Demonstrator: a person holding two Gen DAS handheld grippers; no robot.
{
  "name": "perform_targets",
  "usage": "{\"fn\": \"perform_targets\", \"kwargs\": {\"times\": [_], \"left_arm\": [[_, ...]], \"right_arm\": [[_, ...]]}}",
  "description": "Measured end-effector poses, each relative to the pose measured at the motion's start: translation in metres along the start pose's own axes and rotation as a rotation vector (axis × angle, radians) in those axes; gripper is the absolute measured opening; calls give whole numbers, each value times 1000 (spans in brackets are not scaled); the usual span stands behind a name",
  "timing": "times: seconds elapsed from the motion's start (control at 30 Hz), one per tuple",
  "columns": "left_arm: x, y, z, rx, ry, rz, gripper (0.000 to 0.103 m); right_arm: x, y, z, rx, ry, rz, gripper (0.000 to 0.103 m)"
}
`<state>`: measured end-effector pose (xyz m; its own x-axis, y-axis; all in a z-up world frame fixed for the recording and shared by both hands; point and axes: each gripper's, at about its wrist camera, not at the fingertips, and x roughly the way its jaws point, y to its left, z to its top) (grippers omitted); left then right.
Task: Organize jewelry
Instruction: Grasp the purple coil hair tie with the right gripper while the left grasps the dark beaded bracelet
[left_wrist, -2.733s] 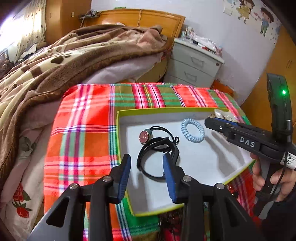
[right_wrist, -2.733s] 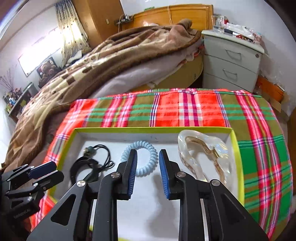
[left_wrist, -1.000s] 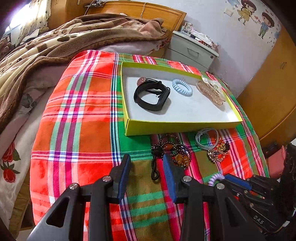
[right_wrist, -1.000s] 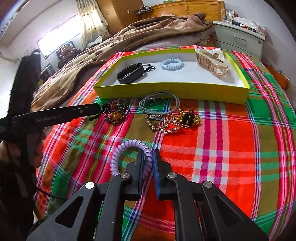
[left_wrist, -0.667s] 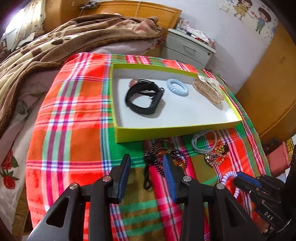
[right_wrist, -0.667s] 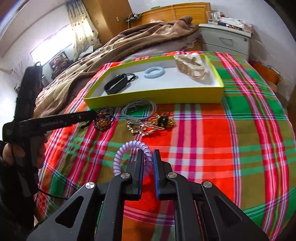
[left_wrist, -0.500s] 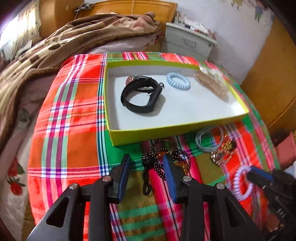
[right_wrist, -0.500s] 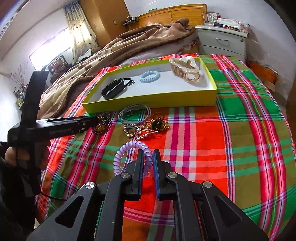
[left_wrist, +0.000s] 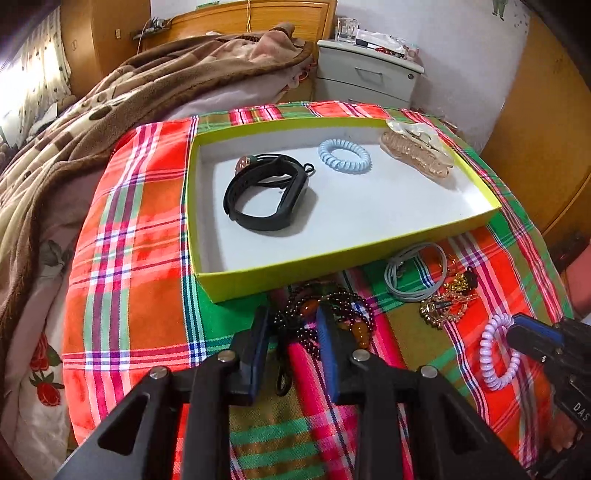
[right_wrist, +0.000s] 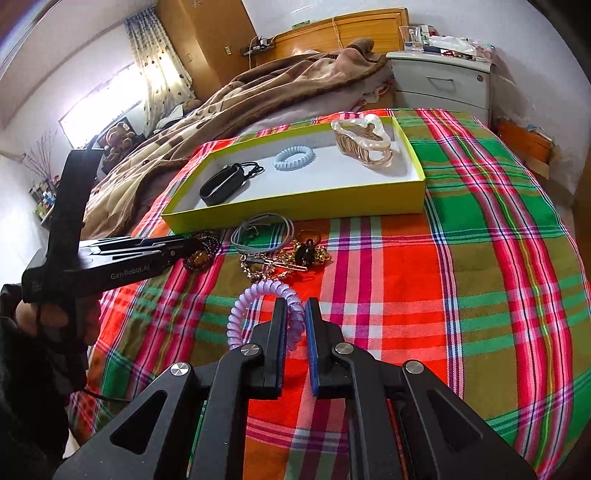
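The right tongs (right_wrist: 294, 314) pinch a lilac spiral hair tie (right_wrist: 255, 308) at its right side, the loop hanging over the red, green and olive plaid cloth (right_wrist: 461, 258) that covers the table. The left tongs (left_wrist: 291, 332) stand moderately apart around a dark beaded bracelet with amber stones (left_wrist: 325, 314), which lies on the cloth just near of the shallow yellow-green cardboard tray (left_wrist: 332, 258). Inside the tray lie a black wristband (left_wrist: 266, 199) at left, a pale blue spiral hair tie (left_wrist: 344, 155) in the middle and a translucent pearly claw clip (left_wrist: 417, 151) at far right. A grey cord loop (left_wrist: 413, 273) and a heap of gold chain jewellery (left_wrist: 447, 299) rest on the cloth right of the beads.
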<state>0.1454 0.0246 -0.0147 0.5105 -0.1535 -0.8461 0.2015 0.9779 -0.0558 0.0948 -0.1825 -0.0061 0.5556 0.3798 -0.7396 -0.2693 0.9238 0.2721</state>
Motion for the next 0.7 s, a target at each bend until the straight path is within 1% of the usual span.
{"fn": "perform_targets", "kwargs": {"times": [0.13,0.27,0.3,0.33,0.7], "left_arm": [[-3,0,-4,-22,-13,-15,21],[-6,4,-9,-54,-27,-20,20],[-8,4,-10,-61,-33,-19,16],[-11,4,-11,-58,-43,-22,15],[-31,11,-16,-91,-74,-71,15]], "right_arm": [[0,-3,1,6,-4,1,10],[-2,-3,1,11,-9,-2,10],[-3,-3,1,11,-11,-3,10],[-3,-4,1,12,-13,-3,10],[-12,-1,3,16,-38,-8,10]]}}
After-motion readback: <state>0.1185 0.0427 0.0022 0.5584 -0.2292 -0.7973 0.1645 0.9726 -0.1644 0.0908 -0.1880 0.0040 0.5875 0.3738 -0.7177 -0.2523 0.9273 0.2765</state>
